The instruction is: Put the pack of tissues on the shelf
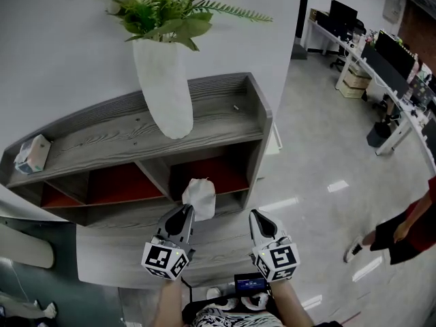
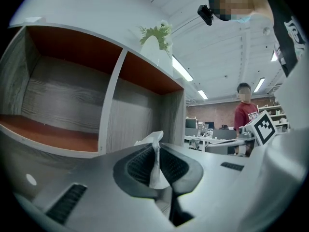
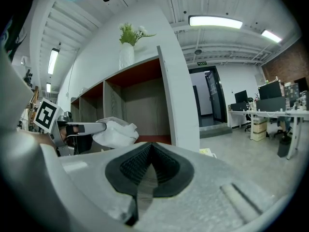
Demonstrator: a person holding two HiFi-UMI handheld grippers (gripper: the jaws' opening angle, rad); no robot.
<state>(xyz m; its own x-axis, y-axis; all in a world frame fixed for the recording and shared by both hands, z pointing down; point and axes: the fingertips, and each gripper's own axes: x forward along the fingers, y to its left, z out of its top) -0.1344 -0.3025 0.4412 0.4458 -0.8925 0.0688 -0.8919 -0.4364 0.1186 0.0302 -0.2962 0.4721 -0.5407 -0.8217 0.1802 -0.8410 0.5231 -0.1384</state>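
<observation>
A white soft pack of tissues hangs from my left gripper, which is shut on its thin edge. The pack is in front of the right-hand red-lined compartment of the grey wooden shelf. In the left gripper view the plastic edge of the pack is pinched between the dark pads, with the shelf's compartments ahead. My right gripper is beside it to the right, shut with nothing in it; its view shows the closed jaws and the held pack to the left.
A white vase with green leaves stands on the shelf top. A small box-like tissue pack lies at the top's left end. Office desks with monitors run along the far right. A person in a red shirt stands at the right.
</observation>
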